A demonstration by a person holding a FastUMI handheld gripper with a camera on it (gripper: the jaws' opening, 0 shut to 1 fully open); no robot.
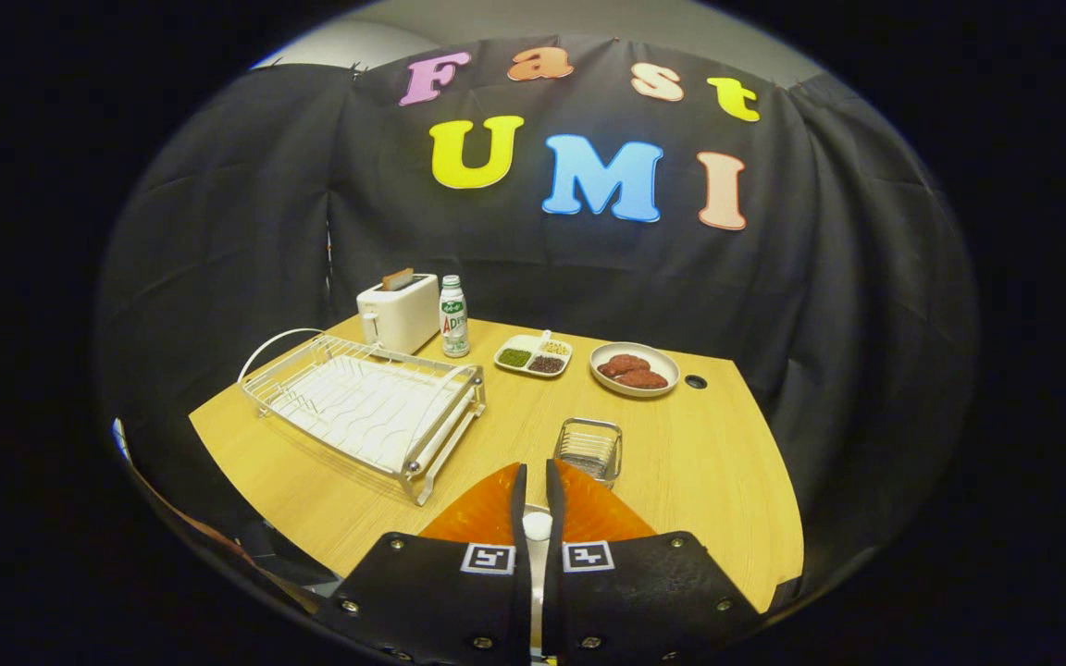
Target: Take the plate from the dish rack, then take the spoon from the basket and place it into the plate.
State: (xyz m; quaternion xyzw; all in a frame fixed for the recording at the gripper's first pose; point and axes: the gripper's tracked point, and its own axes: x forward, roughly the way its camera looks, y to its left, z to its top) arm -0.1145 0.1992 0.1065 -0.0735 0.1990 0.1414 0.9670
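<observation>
Wooden table (700, 462); black cloth wall (218, 231)

Jaws pinch the spoon (538, 525) beside the basket (589, 450).

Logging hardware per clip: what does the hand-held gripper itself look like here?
The hand-held gripper has two translucent orange fingers with ribbed faces and black inner edges. They mount on black blocks fastened with small screws, each block carrying a square black-and-white marker near the finger base.
</observation>
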